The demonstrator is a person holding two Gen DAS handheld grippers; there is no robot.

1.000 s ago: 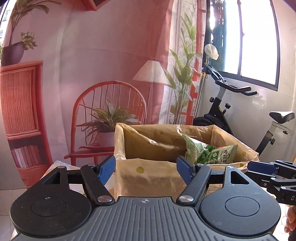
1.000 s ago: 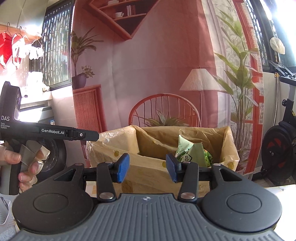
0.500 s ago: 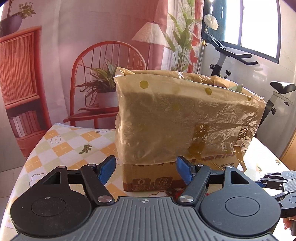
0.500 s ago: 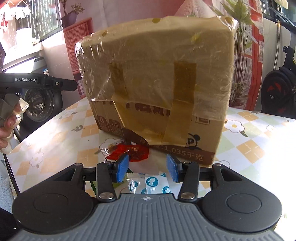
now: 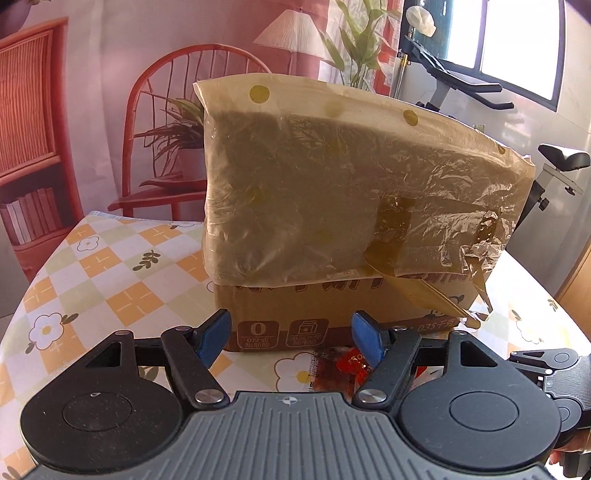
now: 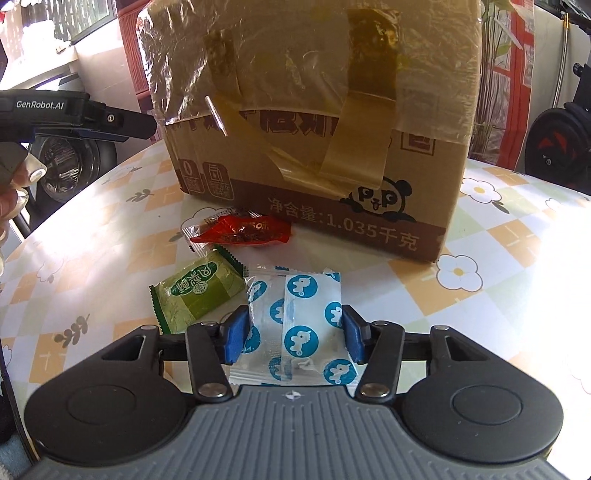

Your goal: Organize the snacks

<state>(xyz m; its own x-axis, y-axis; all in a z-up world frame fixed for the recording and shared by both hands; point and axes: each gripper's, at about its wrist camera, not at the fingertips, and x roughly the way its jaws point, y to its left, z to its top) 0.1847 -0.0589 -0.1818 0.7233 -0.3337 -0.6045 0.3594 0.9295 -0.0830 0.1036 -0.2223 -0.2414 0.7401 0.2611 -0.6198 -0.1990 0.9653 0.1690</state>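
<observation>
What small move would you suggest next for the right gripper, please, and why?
Probably close the right gripper on the white-and-blue packet: the packet lies on the tablecloth between its open blue pads, which seem not yet to press it.

Both grippers dropped lower, right gripper [image 6: 293, 334] fingers now straddle blue-dot packet [image 6: 295, 325]

Looks like a home, a sunlit living space. Shown by an exercise bike [image 5: 461, 85] beside a window [image 5: 517, 33], a table [image 5: 96, 258] under a flower-checked cloth, a washing machine [image 6: 70, 166] off to one side, and a printed backdrop [image 5: 110, 74] of chair, lamp and shelves.
</observation>
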